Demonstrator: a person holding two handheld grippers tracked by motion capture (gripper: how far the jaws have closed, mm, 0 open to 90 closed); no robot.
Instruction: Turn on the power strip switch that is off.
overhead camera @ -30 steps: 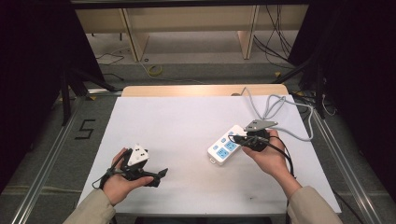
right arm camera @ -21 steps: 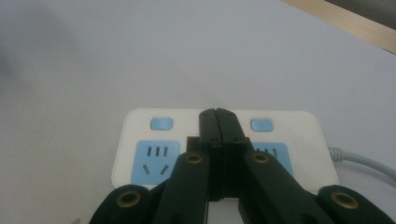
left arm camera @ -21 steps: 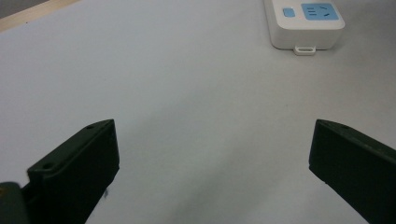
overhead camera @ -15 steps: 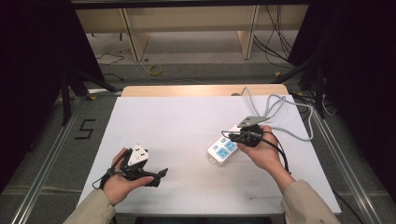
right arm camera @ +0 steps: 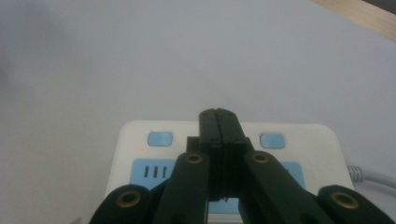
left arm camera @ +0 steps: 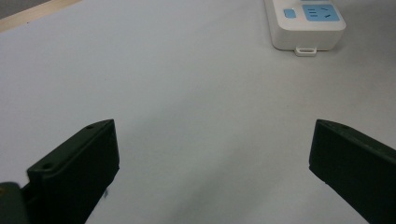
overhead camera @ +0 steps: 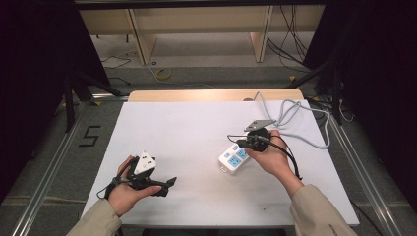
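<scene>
Right tongs pressed fully together, nothing between them, tips hanging over the top face of the white power strip. The strip lies flat on the white bench, right of centre, its grey cable trailing off toward the far right corner. Left tongs spread wide and empty, resting near the front left edge.

Judgement: I am lining up on a blue switch button. Best to bring the tips straight down onto it, centred, so the strip does not skid.
</scene>
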